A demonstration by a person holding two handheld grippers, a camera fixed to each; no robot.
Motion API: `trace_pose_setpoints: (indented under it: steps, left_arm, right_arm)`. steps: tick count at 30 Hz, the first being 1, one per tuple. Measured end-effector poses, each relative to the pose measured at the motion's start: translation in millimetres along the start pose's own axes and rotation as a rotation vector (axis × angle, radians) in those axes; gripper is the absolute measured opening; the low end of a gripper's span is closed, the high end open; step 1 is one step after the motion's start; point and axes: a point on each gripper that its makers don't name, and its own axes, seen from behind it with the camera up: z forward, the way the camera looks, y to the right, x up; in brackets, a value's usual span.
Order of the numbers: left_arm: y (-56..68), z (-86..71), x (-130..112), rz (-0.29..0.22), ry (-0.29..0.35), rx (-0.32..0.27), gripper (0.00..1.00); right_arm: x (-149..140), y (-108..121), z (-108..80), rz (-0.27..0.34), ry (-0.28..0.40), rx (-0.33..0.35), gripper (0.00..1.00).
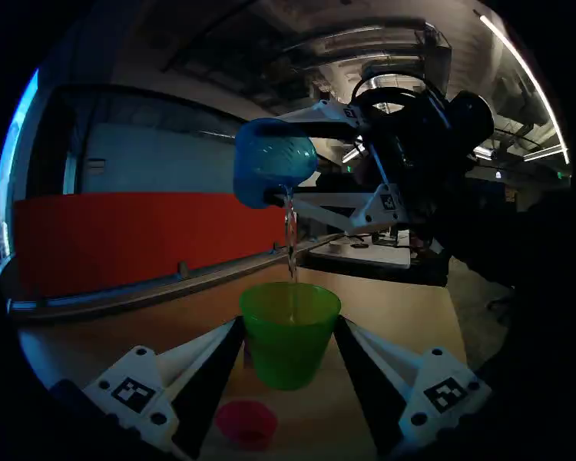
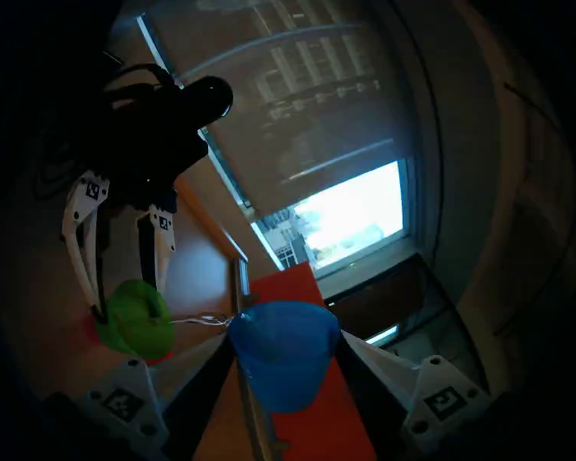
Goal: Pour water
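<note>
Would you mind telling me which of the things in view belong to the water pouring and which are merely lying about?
Part of the job:
blue cup, tilted in the right gripper
water stream falling from it
green cup, held in the left gripper

Lying about:
small pink cup on the table
red wall panel behind

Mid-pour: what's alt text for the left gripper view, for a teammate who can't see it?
Water streams from a tilted blue cup, held in the right gripper, into an upright green cup clamped in the left gripper. A small pink cup sits on the wooden table nearer the camera.
</note>
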Motion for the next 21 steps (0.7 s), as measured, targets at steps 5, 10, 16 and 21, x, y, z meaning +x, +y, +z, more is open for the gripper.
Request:
trace_pose_setpoints:
  steps: [5, 10, 16, 21]
  left_arm:
    - [-1.2, 0.5, -0.4, -0.003, 0.002, 0.004, 0.85]
    - [-1.3, 1.5, -1.4, -0.012, 0.005, -0.001, 0.84]
    - [-0.5, 1.8, -3.9, -0.01, 0.001, -0.002, 0.84]
    - [0.7, 2.6, -5.2, -0.007, 0.0, -0.008, 0.84]
  right_arm:
    - [0.8, 0.6, 0.2, -0.018, 0.001, -0.006, 0.9]
    - [1.2, 1.7, 0.0, -0.024, 0.002, -0.009, 0.9]
    - [2.0, 2.3, 0.7, -0.026, 0.003, -0.013, 0.9]
    - [2.4, 1.9, 1.9, -0.029, 0.004, -0.016, 0.9]
